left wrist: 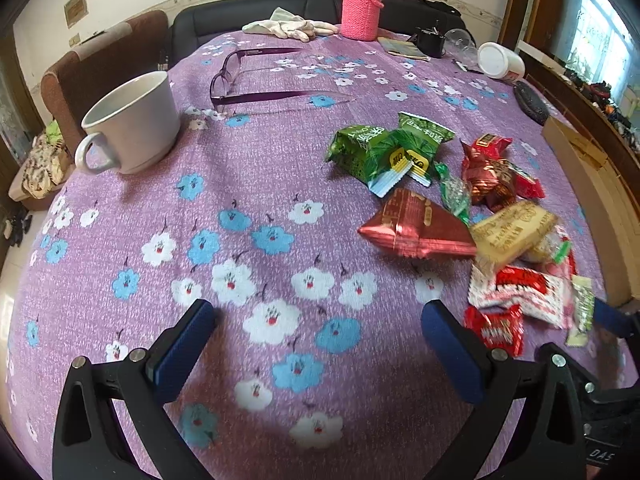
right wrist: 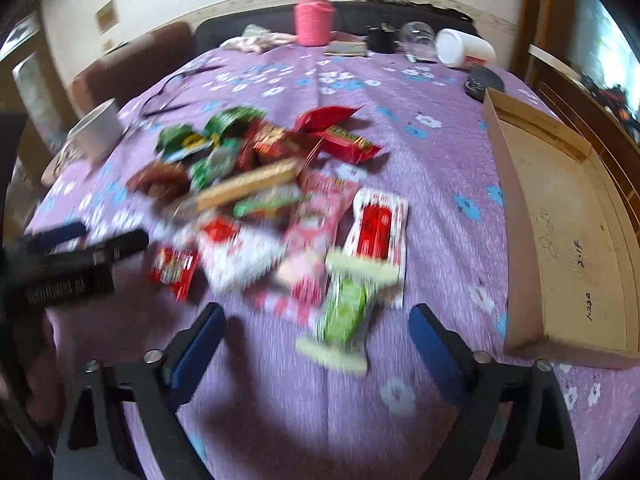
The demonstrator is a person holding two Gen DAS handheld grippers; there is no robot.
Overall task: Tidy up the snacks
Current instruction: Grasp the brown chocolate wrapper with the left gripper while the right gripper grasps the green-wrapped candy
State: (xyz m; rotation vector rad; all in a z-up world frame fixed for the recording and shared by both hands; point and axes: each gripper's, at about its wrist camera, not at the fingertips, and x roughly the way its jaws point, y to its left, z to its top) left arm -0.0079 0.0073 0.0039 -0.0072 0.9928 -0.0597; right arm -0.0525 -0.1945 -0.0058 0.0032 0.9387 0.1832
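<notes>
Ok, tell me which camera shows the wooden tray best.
The right wrist view. There the wooden tray shows its open inside, bare floor and near wall, sharp despite the blur over the snack pile. The left wrist view catches only a strip of its outer wall at the right edge, inside hidden.

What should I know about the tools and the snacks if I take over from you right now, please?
Left tool: open, empty, above bare tablecloth, left of the snack pile.
Right tool: open, empty, a light green packet lying between its fingers, not gripped.
Snacks: all loose in one heap mid-table.
Wooden tray: to the right of the heap, nothing in it.
Done: nothing sorted yet.
Left: presumably move every packet into the tray; the green packet looks the easiest start.
</notes>
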